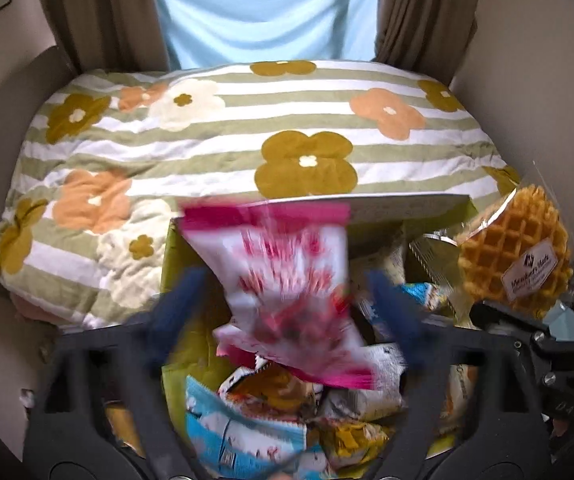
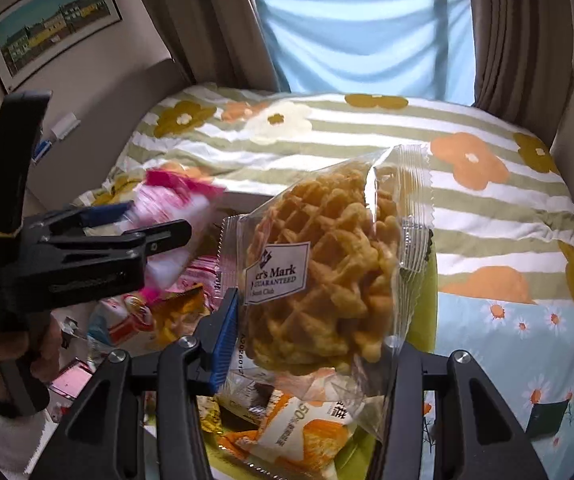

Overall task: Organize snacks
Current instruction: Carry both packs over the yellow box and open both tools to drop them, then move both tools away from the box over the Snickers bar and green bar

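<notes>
Left gripper [image 1: 283,300]: jaws spread wide, pink snack packet [image 1: 287,292] loose between them, above the green snack box [image 1: 175,256].
Right gripper [image 2: 307,344]: clamped on waffle pack [image 2: 323,272], directly over the box.
Nearer arm: right.

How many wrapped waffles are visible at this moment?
1. The wrapped waffle is clamped in the right gripper, above the box of snacks. More waffles may lie hidden under the other packets in the box.
</notes>
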Motion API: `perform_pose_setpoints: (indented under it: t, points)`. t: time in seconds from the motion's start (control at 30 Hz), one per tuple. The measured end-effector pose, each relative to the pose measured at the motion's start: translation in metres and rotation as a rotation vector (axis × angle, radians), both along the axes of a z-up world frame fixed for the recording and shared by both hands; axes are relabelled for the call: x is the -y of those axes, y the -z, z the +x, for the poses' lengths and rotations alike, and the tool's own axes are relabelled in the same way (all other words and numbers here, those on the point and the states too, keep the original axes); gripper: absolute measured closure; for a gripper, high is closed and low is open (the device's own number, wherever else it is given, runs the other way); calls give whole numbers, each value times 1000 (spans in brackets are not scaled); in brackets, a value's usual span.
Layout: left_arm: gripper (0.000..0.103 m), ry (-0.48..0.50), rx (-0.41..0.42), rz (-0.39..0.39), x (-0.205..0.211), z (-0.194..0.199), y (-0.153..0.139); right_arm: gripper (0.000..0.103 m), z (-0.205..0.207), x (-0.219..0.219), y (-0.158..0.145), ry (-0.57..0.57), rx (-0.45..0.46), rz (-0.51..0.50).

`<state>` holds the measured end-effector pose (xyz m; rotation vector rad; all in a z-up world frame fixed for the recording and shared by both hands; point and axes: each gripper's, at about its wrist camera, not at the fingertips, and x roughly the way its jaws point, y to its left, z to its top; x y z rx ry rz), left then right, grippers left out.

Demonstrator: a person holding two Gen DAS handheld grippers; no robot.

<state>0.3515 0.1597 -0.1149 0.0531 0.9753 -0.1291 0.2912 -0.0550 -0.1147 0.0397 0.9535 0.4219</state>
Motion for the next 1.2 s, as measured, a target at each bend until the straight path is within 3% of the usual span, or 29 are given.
perform_pose_setpoints:
  t: [0.47,0.5,0.53,0.57,0.67,0.93,1.2]
  points:
    - [0,-112,-5,-36,-30,-21,2,55,16,-9,25,-36,-81,-12]
    - [0,-114,-7,-34,-30,-20,2,39,15,-12,25,-45,-77,-13]
    - [0,-118,-7,-28,-31,-23,2,9,13,-14,25,-51,-61,-24]
    - [0,-120,-7,-25,-32,-23,2,0,10,-15,23,-54,-31,-34]
    - [0,-121,-6,-26,-32,-30,2,0,0,-10,21,-51,28,-43]
    - [0,-112,-15,-22,-29,-51,6,0,-13,-1,19,-25,14,-28]
    - [0,-71,9,-38,-23,-64,-9,0,-34,5,1,9,45,-22]
